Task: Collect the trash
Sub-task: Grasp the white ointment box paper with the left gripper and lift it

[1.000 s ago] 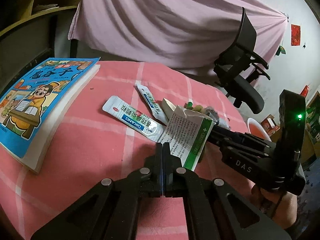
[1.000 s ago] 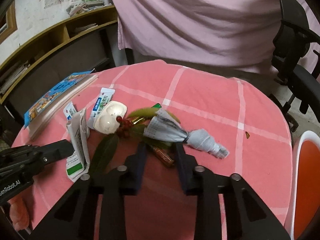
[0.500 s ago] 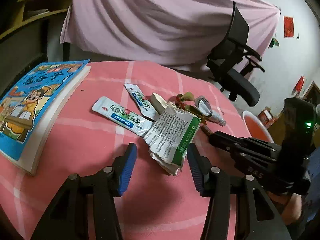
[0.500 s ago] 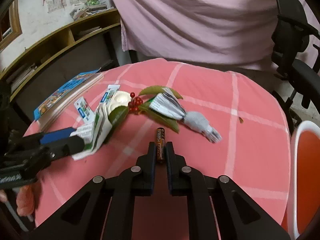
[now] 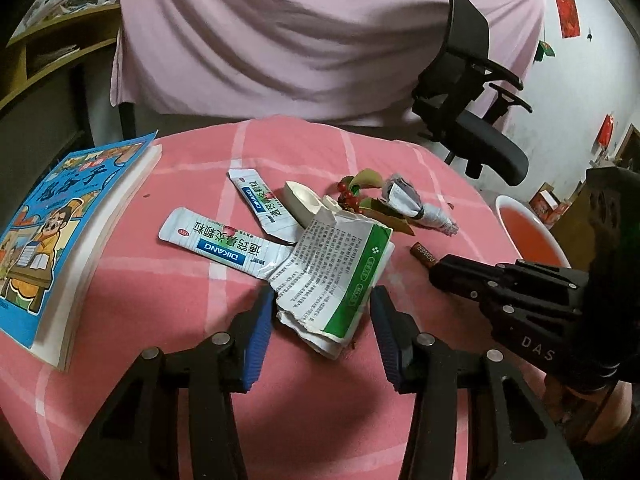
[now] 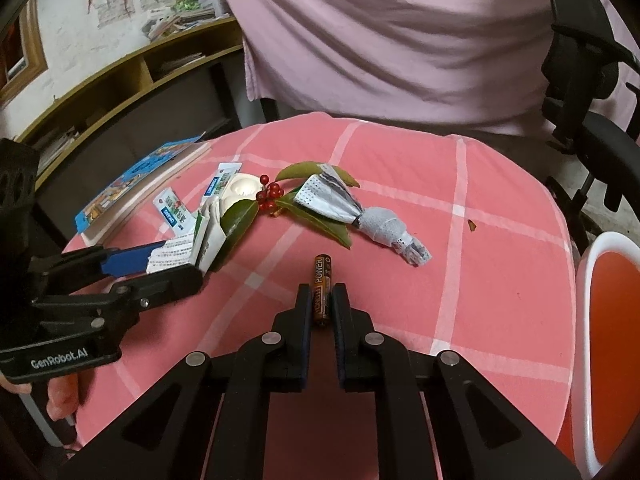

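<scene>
On the pink checked tablecloth (image 5: 192, 292) lies trash: a crumpled white-and-green leaflet (image 5: 336, 276), two DIKANG sachets (image 5: 224, 248), a white plastic shell (image 5: 302, 200), a sprig with leaves and red berries (image 6: 272, 196), and a tied grey paper wrap (image 6: 360, 216). My left gripper (image 5: 320, 308) is open, its blue pads either side of the leaflet's near end. My right gripper (image 6: 322, 300) is shut on a brown battery (image 6: 322, 288), which lies just above the cloth.
A blue children's book (image 5: 60, 232) lies at the table's left edge. An orange bin with a white rim (image 6: 612, 340) stands beside the table on the right. A black office chair (image 5: 472, 120) and a pink curtain are behind.
My left gripper has opened and let go of the leaflet, which now rests on the cloth. My right gripper has closed on the battery and drawn it back from the sprig.
</scene>
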`<action>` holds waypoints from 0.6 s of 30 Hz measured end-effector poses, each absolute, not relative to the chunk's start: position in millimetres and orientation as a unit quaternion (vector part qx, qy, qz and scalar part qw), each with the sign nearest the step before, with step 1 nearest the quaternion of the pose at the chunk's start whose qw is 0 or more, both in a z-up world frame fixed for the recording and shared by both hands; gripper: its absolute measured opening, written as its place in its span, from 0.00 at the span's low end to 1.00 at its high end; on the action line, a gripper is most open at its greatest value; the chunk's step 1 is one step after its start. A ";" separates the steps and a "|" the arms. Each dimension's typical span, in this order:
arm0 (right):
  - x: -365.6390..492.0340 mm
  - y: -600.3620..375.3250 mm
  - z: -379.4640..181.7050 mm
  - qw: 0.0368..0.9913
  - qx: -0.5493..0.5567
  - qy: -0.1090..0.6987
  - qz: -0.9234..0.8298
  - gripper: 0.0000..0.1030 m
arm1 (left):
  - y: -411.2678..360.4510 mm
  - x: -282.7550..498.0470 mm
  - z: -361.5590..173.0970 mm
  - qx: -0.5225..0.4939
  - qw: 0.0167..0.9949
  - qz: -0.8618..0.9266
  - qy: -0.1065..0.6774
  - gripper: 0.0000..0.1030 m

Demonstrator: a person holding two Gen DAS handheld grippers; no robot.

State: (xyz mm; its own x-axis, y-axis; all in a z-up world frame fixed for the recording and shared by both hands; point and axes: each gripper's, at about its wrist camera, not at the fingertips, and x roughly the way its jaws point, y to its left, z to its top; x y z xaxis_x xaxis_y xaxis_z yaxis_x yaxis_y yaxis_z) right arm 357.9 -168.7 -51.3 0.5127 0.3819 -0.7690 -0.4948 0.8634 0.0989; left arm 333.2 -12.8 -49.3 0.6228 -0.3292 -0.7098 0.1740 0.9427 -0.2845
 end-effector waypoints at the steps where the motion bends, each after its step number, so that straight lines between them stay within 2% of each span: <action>1: 358.4 -168.5 -51.4 0.867 -0.068 0.424 0.254 0.11 | -12.4 333.5 -49.9 -0.098 0.896 -0.142 0.410 0.40; 2: 359.7 -167.8 -51.5 0.867 -0.069 0.424 0.254 0.13 | -11.5 333.1 -49.4 -0.098 0.896 -0.142 0.410 0.39; 4: 362.9 -165.5 -51.2 0.867 -0.072 0.423 0.255 0.25 | -10.9 332.4 -49.8 -0.099 0.896 -0.142 0.409 0.39; 7: 365.3 -160.7 -53.4 0.865 -0.081 0.426 0.254 0.25 | -8.1 330.5 -49.2 -0.102 0.896 -0.144 0.407 0.39; 8: 366.0 -160.3 -54.9 0.864 -0.082 0.427 0.254 0.25 | -6.8 329.2 -48.7 -0.103 0.896 -0.145 0.406 0.39; 9: 366.4 -161.2 -55.7 0.863 -0.080 0.429 0.255 0.20 | -5.5 328.4 -48.5 -0.107 0.896 -0.146 0.405 0.39; 10: 366.8 -162.4 -55.9 0.862 -0.076 0.430 0.256 0.11 | -3.7 327.4 -48.4 -0.112 0.896 -0.150 0.403 0.39; 11: 367.6 -165.0 -56.6 0.862 -0.067 0.432 0.258 0.09 | -1.6 325.5 -47.6 -0.118 0.896 -0.153 0.400 0.39; 15: 363.2 -170.0 -54.9 0.869 -0.055 0.422 0.254 0.07 | 8.3 316.6 -42.8 -0.143 0.900 -0.161 0.379 0.39; 18: 345.5 -172.6 -41.4 0.895 -0.069 0.372 0.238 0.07 | 17.2 305.9 -35.1 -0.162 0.910 -0.161 0.345 0.39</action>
